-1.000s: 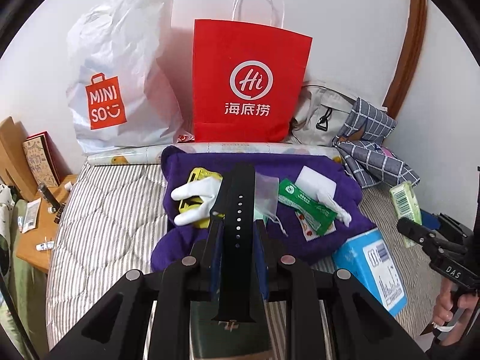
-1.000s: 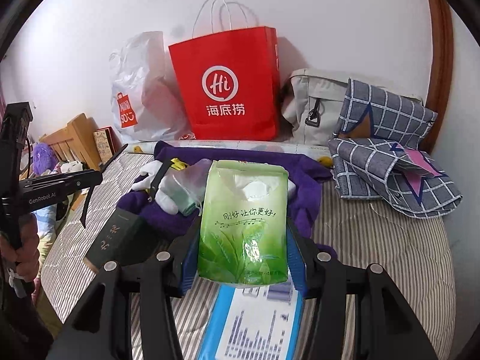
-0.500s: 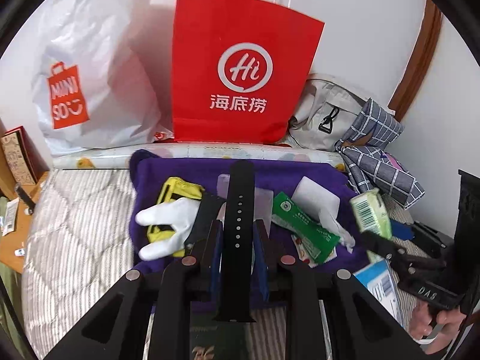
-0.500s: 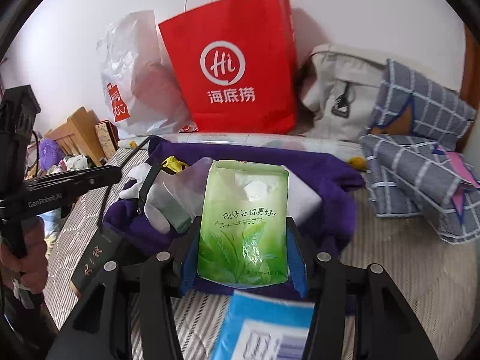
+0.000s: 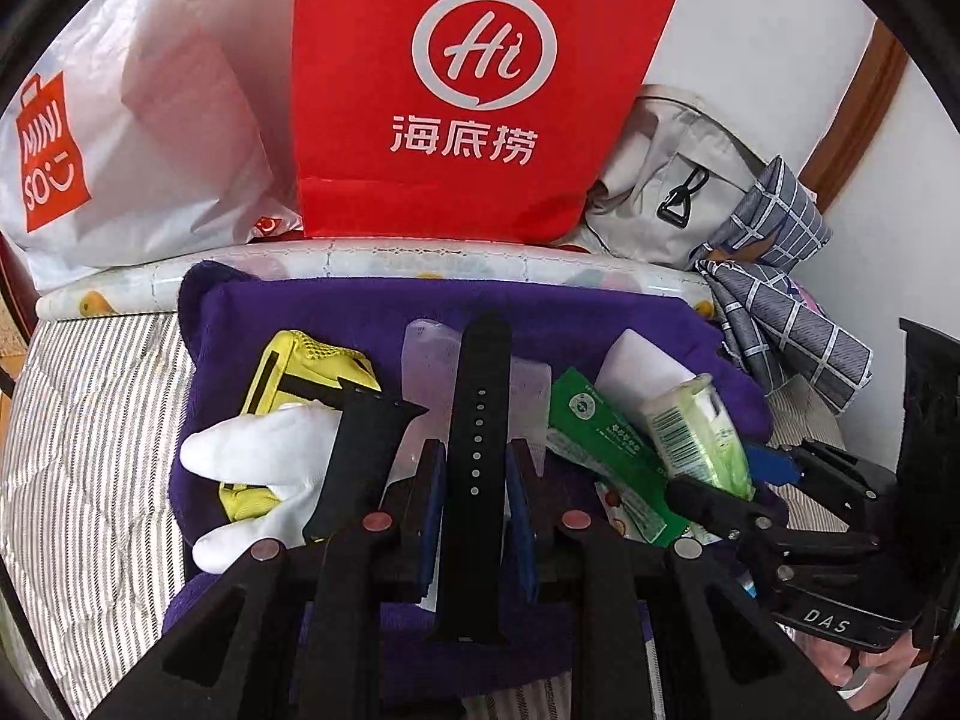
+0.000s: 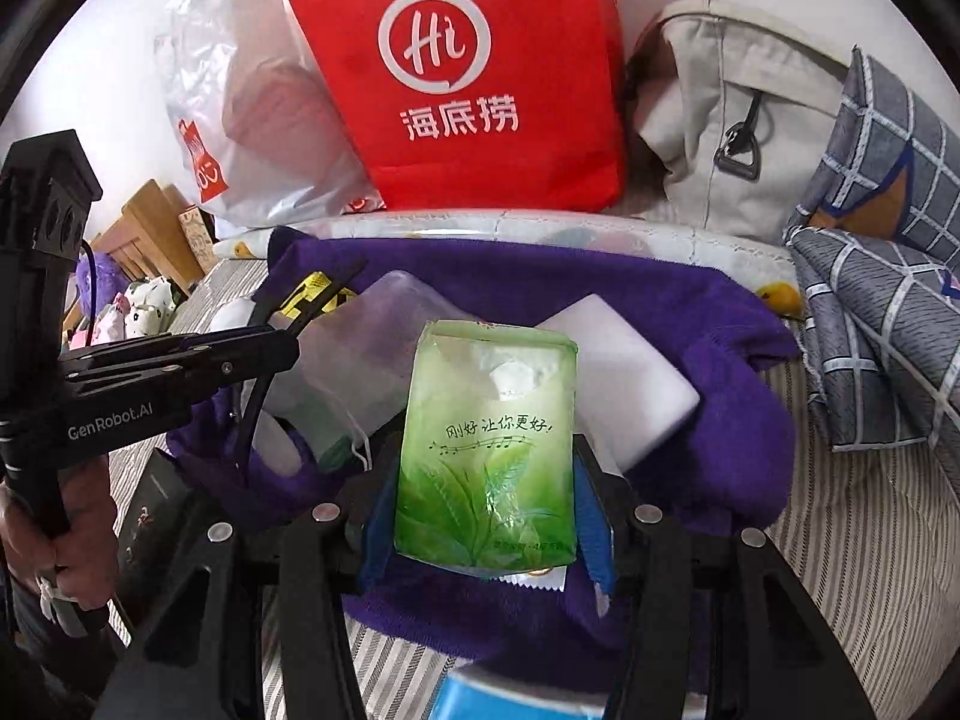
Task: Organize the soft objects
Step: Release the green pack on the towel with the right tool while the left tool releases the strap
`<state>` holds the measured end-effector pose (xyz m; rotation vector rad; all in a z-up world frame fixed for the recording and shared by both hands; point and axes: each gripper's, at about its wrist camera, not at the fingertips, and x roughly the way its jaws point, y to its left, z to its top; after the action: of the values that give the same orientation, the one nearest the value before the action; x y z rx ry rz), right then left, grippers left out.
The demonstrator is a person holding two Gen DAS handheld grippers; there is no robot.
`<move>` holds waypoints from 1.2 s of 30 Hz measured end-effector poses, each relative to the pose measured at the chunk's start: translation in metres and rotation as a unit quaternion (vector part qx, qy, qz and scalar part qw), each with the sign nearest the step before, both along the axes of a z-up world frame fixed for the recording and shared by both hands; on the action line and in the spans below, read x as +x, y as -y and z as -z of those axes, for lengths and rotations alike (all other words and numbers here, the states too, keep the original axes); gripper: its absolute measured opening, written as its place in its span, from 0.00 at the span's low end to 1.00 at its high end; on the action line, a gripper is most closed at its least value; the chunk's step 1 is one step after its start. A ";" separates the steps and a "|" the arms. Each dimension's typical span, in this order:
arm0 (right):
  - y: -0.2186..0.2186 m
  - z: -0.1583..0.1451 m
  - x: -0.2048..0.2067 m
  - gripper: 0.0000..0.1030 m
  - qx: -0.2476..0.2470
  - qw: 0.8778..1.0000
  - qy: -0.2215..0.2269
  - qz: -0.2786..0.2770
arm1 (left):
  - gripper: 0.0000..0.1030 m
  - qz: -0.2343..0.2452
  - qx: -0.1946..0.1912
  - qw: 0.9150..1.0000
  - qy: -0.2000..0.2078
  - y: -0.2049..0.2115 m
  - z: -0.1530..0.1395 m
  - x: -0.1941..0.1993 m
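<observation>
Left tongs [image 5: 474, 480] clamped on watch strap [image 5: 478, 420], right tongs [image 6: 486, 516] on tissue pack [image 6: 487, 450] — both over purple towel [image 5: 372, 312], apparently the collection spot.

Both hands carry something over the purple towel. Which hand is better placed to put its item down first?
Probably right: its tissue pack hangs over bare purple towel, while the left's strap hangs over the pouch.

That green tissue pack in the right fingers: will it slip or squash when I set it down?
The green tissue pack looks soft, so it probably squashes rather than breaks. Its glossy film wrap may be slippery. Flat-sided, it should settle on the purple towel without rolling.
</observation>
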<state>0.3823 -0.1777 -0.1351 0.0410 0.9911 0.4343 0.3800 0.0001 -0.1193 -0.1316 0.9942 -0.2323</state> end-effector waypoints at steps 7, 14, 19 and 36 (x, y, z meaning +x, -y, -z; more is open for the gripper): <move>-0.002 0.013 0.009 0.51 -0.004 1.000 -0.029 0.002 | 0.20 0.009 0.024 1.000 -0.002 0.006 0.006 0.003; 0.003 0.007 0.006 0.73 0.013 1.000 -0.027 -0.003 | 0.47 0.013 0.020 1.000 0.000 0.009 0.001 0.001; 0.006 -0.010 -0.008 0.74 0.010 1.000 -0.010 0.004 | 0.47 0.010 0.021 1.000 0.004 0.009 -0.013 -0.012; 0.018 -0.100 -0.146 0.82 -0.009 0.994 0.082 0.066 | 0.67 -0.017 0.022 0.998 0.060 0.003 -0.078 -0.146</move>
<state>0.2359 -0.1954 -0.0353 0.0540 0.8241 0.3021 0.2335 -0.0028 -0.0416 -0.0925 0.8761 -0.1852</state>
